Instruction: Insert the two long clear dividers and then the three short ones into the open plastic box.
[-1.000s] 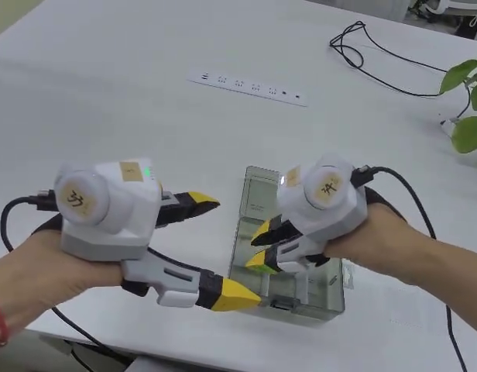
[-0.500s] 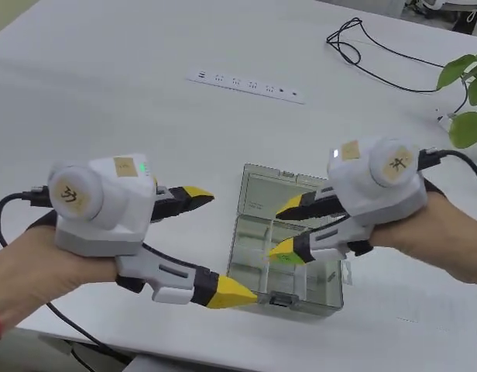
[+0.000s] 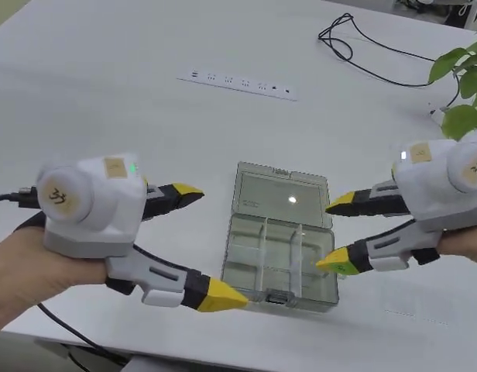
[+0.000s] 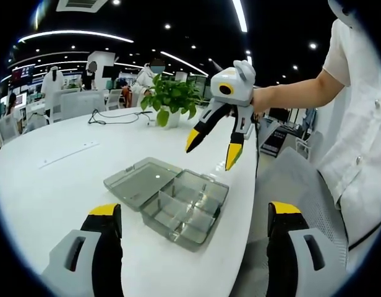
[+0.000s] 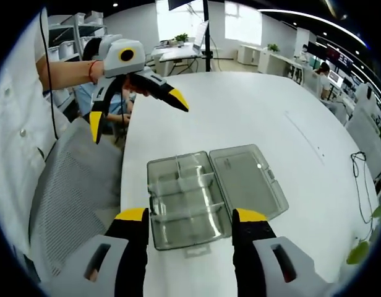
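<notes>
Head view: left tongs (image 3: 218,244) and right tongs (image 3: 325,235) hang released beside the box (image 3: 279,256), near the bench (image 3: 107,93) edge, where a nudge could push it off.

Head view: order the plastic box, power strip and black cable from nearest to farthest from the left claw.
1. The plastic box, just right of the left claw.
2. The power strip, farther up the table, mid-table.
3. The black cable, beyond the strip, toward the far right.

One plastic box (image 3: 283,190), one left tool (image 3: 214,244), one right tool (image 3: 330,235). Beyond the box: one power strip (image 3: 237,83), one cable (image 3: 378,48), one plant (image 3: 461,85).
</notes>
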A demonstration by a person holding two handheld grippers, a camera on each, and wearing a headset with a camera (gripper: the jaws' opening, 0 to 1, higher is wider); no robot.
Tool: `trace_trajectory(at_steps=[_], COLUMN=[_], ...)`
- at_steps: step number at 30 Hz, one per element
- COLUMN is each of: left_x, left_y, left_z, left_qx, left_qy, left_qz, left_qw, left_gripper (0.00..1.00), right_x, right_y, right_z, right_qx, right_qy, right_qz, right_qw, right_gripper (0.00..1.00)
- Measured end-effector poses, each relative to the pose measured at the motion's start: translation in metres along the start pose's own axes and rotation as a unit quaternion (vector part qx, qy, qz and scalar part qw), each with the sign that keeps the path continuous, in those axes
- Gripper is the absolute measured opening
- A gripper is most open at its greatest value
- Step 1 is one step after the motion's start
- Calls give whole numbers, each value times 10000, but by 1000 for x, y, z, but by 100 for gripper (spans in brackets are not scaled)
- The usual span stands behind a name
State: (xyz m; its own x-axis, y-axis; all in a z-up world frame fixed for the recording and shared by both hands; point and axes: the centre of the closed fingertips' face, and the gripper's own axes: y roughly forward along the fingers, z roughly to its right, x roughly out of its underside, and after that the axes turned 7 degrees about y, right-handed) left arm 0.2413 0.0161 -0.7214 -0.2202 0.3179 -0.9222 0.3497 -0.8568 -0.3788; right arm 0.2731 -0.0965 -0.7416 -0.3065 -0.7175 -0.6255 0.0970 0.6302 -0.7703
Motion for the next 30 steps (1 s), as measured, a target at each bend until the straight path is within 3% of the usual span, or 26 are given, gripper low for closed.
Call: trace_trajectory(at_steps=[6,20,24,30], left_x=[-1,-1,-1,1], left_y=[1,2,2,0], left_z=[-1,-7,-7,-8], left_qx=[15,22,48,44], left_qy=[20,25,38,16], left_qz=[-32,-56,-71,-102], left_qw=[10000,10000,10000,9999], left_gripper=[100,100,100,100], right_x=[27,114,137,159], right_y=[-15,-25,-23,-19], right_z=[9,25,27,33], right_qx=[130,224,168,128], right_qy=[197,332,157,-120], right_qz=[-99,-909,-1295,-1674], right_qw=[9997,9951,9913,9857], right_gripper=[59,63,62,60])
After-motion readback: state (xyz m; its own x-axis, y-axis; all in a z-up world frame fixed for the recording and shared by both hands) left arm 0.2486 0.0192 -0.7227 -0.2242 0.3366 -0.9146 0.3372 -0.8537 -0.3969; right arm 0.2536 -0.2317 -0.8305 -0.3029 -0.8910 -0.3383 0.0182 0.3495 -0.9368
